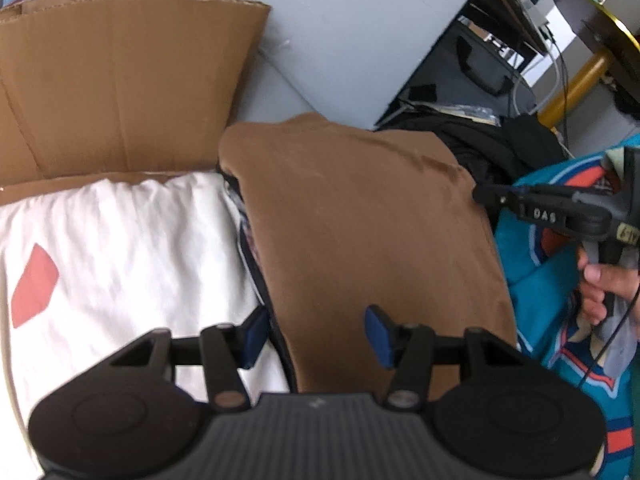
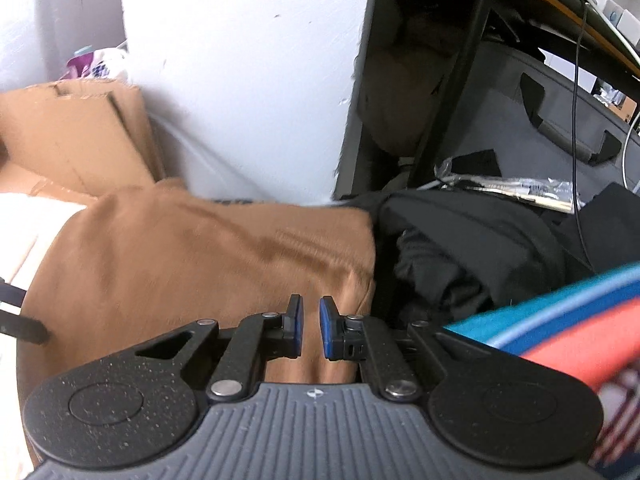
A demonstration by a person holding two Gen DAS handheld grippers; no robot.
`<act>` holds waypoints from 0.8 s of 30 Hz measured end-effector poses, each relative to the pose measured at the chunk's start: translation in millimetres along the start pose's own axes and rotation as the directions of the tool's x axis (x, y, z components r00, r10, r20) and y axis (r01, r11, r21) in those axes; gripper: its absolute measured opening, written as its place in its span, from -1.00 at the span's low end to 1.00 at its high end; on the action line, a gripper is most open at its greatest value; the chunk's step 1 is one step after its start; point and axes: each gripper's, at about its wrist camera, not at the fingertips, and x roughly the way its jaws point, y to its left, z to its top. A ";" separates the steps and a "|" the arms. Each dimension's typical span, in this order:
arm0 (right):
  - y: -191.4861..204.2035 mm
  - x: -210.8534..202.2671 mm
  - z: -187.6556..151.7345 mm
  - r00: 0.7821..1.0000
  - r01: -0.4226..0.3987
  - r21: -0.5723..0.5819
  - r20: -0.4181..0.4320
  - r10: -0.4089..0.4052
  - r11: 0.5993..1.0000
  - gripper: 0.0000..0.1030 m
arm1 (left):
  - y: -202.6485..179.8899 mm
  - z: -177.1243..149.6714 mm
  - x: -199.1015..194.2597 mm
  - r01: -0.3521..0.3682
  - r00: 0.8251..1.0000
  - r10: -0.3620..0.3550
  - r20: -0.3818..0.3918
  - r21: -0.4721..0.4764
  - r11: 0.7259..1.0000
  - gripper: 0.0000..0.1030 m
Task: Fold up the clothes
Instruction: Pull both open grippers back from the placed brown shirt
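Observation:
A folded brown garment (image 1: 360, 220) (image 2: 180, 260) lies in the middle of the pile, over the edge of a white garment (image 1: 120, 260) with a red patch. My left gripper (image 1: 316, 336) hangs open just above the brown garment's near left edge, one pad over the white cloth and one over the brown, and nothing is pinched. My right gripper (image 2: 311, 326) (image 1: 478, 195), held by a hand (image 1: 600, 284), sits at the brown garment's right edge. Its pads stand close together on the brown cloth, and creases run toward them.
A teal and orange jersey (image 1: 560, 280) (image 2: 560, 300) lies to the right, with black clothes (image 1: 500, 148) (image 2: 460, 240) behind it. Flattened cardboard (image 1: 120, 80) (image 2: 72, 132) leans at the back left beside a white panel (image 1: 360, 20). A grey case (image 2: 560, 120) and cables are at the back right.

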 end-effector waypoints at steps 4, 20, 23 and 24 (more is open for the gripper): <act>5.7 -6.8 -23.3 1.000 -0.007 -0.023 -0.019 0.006 1.000 -0.73 | 0.6 -7.7 1.8 0.001 1.000 -0.001 -0.002 0.010 1.000 -0.44; 3.5 -25.5 -88.6 0.993 0.070 -0.019 -0.093 -0.072 0.997 -0.72 | 12.5 -10.7 -0.2 0.011 1.000 -0.013 -0.024 -0.070 0.997 -0.70; 1.4 -35.8 -90.3 0.994 0.075 0.018 -0.075 -0.074 0.997 -0.72 | 10.4 -14.8 -6.5 0.003 1.000 -0.004 -0.011 -0.062 0.998 -0.60; 0.6 -39.0 -90.8 0.995 0.073 0.034 -0.069 -0.070 0.997 -0.72 | 9.0 -16.1 -9.2 0.007 1.000 -0.007 0.000 -0.059 0.998 -0.45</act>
